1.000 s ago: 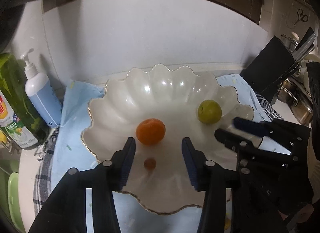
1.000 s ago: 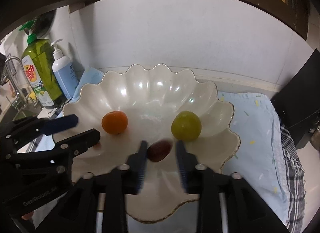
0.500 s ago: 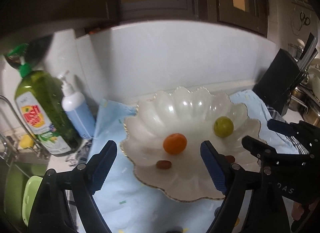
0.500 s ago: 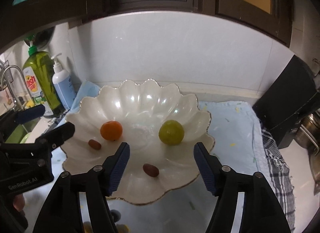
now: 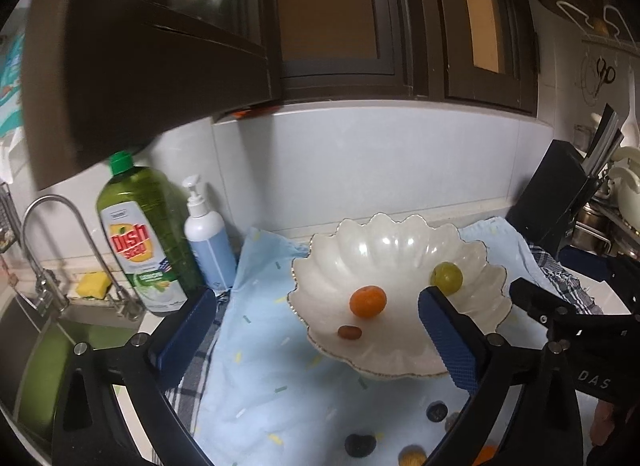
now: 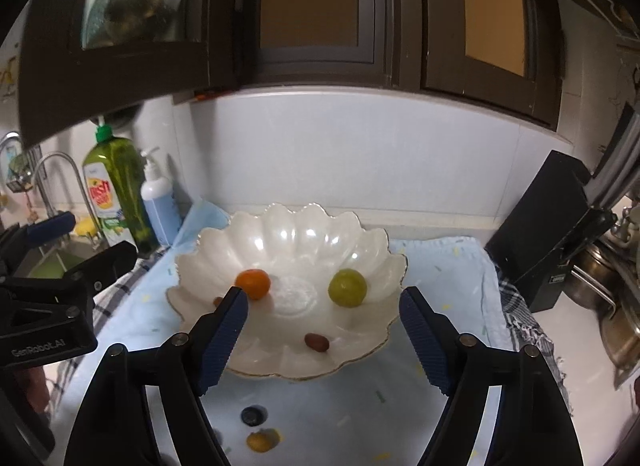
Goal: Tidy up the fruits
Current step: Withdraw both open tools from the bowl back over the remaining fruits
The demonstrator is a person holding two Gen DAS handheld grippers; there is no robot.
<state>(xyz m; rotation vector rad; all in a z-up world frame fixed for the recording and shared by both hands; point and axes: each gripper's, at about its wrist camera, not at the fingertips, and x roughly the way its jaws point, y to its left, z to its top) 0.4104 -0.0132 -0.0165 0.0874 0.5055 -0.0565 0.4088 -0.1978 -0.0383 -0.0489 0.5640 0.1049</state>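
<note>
Both tools, left (image 5: 316, 330) and right (image 6: 324, 342), hang above the bowl (image 6: 292, 234), jaws opening and empty. Inside lie an orange (image 6: 253, 284), a green fruit (image 6: 347, 288) and two dates (image 6: 317, 342); more fruit (image 6: 252, 414) sits on the blue cloth (image 6: 444, 262).

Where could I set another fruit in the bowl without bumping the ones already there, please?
The back half of the bowl, behind the orange fruit and green fruit, is bare, as is the centre between them. The front is tighter: a small brown fruit lies there, another at the left rim.
</note>
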